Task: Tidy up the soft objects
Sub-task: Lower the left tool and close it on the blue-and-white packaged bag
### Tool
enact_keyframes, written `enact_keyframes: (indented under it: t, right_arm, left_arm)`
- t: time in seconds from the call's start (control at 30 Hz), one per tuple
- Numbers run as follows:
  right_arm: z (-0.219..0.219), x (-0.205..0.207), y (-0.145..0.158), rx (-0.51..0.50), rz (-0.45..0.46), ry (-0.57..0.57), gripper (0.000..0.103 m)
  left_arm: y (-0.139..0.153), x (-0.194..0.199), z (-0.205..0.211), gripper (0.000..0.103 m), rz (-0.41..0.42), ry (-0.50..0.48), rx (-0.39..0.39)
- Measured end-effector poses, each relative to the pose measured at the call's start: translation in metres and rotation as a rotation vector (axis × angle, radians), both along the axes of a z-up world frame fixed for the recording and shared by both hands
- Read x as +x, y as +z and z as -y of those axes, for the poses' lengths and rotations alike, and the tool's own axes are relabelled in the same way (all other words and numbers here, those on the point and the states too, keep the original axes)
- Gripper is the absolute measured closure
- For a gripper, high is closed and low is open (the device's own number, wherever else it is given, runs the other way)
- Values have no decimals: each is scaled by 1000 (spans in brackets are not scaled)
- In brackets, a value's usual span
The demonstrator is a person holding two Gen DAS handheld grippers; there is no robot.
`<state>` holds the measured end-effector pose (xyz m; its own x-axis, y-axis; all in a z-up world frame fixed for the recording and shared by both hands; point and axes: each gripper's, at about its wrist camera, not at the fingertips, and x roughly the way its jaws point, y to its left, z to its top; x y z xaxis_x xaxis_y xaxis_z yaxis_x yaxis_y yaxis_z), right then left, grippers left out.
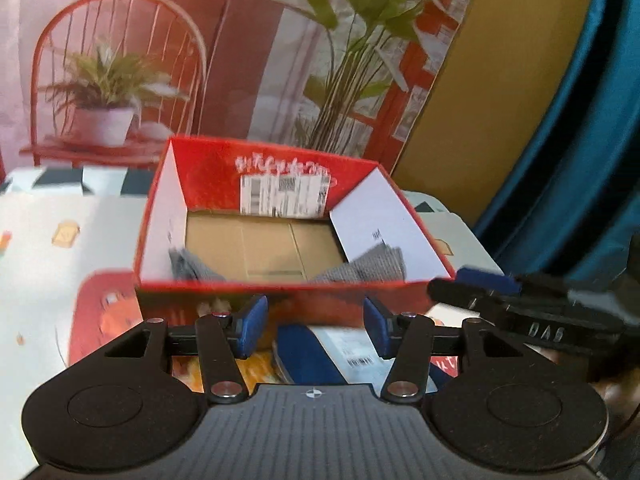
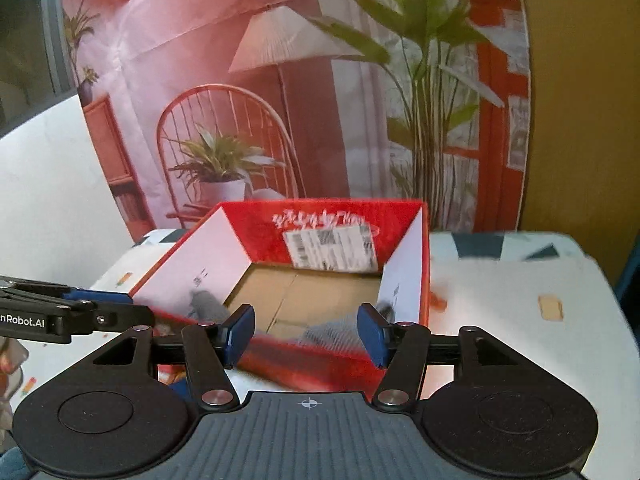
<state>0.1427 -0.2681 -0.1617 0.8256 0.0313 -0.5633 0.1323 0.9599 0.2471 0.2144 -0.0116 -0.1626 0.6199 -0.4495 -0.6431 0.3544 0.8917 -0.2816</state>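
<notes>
An open red cardboard box [image 1: 276, 160] stands on the table, with a brown bottom and white inner side walls. A grey knitted cloth [image 1: 368, 268] lies inside along the near wall, with another grey fold [image 1: 192, 268] at the near left corner. My left gripper [image 1: 314, 330] hovers just in front of the box's near wall, open, with nothing between its blue pads. My right gripper [image 2: 306, 334] is open too and holds nothing, above the near rim of the box [image 2: 320, 212], with the grey cloth [image 2: 336, 332] showing beyond it. Each gripper shows at the edge of the other's view: right gripper [image 1: 472, 286], left gripper [image 2: 116, 306].
A dark blue item [image 1: 304, 356] and a white labelled packet [image 1: 356, 354] lie on the patterned tablecloth [image 1: 48, 248] before the box. A printed backdrop [image 2: 248, 120] of a chair and plants stands behind. A yellow wall [image 1: 500, 100] and a blue curtain [image 1: 592, 160] are at the right.
</notes>
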Motion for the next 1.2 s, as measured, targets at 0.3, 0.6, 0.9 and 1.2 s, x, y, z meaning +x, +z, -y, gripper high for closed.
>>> enact_keyframes:
  t: [0.3,0.6,0.9,1.2]
  right_arm:
    - [-14,-20,-54,58,-119,-18,50]
    - [-17,-29,-84,138,-183,-4,50]
    - [-11,-26,-91,162,-198,-16,43]
    - [-2,-23,-104,264,-218,-36,42]
  left_arm:
    - [-45,-11,15,49,-96,-10,41]
    - [-69,-12,10,49,-165,3,26]
    - [-75,-13,10,50,-184,-3,18]
    - [-82,-4,19,62,-204,-32,18]
